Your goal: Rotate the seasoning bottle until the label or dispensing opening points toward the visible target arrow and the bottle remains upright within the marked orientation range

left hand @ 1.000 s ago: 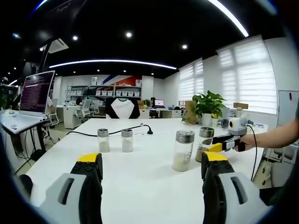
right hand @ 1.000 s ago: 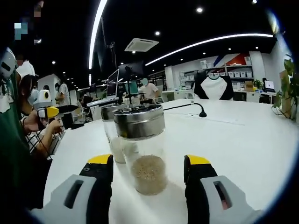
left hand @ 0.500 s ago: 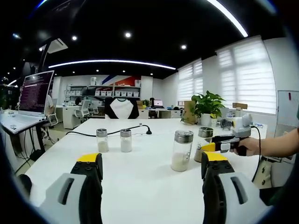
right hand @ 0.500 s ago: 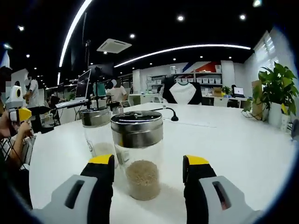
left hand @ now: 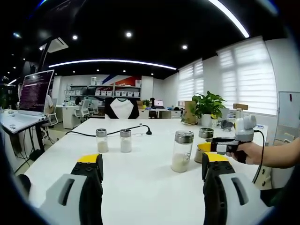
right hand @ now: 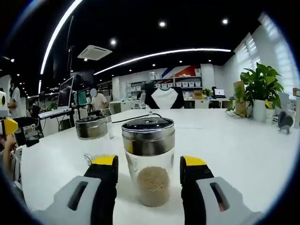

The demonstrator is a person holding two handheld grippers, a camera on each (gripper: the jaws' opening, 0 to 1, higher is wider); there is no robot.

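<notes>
In the right gripper view, a glass seasoning jar (right hand: 149, 161) with a metal lid and brown grains stands upright on the white table (right hand: 243, 154). It sits between the jaws of my right gripper (right hand: 149, 164), which is open with a slim gap on each side of the jar. A second jar (right hand: 91, 129) stands behind it on the left. My left gripper (left hand: 152, 161) hovers open over the table with nothing between its fingers. The left gripper view also has the right gripper (left hand: 220, 146) at the brown-grain jar (left hand: 205, 137), next to a taller jar (left hand: 182, 151) of white grains.
Two small shakers (left hand: 101, 139) (left hand: 125, 140) stand mid-table in front of a black cable (left hand: 136, 127). A potted plant (left hand: 208, 105) stands at the far right of the table and a monitor (left hand: 35, 91) at the left. A person's hand (left hand: 251, 152) holds the right gripper.
The right gripper has swung around the brown-grain jar, so its background slid sideways, and its jaws have drawn closer to the jar. The left gripper has stayed still.
</notes>
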